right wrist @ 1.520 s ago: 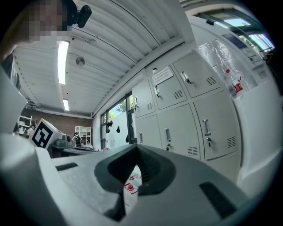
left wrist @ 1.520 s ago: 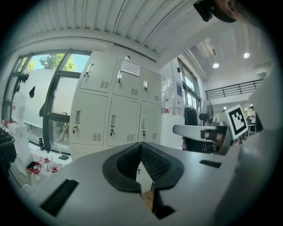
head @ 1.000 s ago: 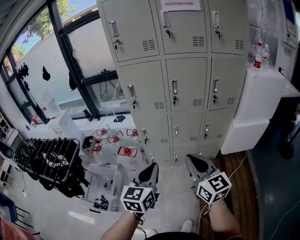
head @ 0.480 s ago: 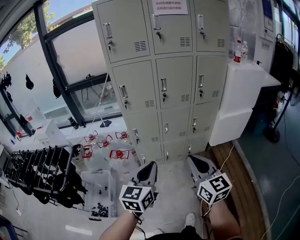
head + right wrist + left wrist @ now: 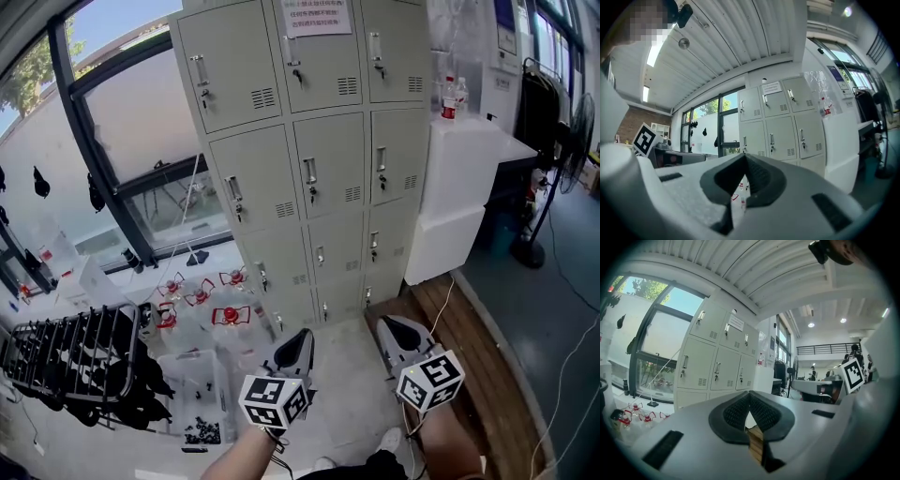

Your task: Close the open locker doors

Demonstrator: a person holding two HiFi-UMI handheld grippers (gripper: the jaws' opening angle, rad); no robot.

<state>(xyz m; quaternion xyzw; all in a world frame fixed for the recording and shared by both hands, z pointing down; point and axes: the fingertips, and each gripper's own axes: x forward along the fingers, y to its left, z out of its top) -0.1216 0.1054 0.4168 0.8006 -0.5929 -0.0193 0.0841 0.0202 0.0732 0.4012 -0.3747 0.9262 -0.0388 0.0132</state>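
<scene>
Over the pale concrete floor (image 5: pixel 347 380), the left gripper (image 5: pixel 297 345) and right gripper (image 5: pixel 395 333) are riding level, jaws pressed together on nothing. Well ahead of the jaws, the grey steel locker bank (image 5: pixel 309 178) is drifting leftward since a second ago. Every door seems shut, so the closing is probably finished.

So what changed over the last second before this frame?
The head view swung right: the lockers slid left in the picture and a fan came into view at the right edge. Nothing was taken hold of or let go. The left tongs and right tongs stayed shut and empty, and the lockers all stayed closed.
</scene>
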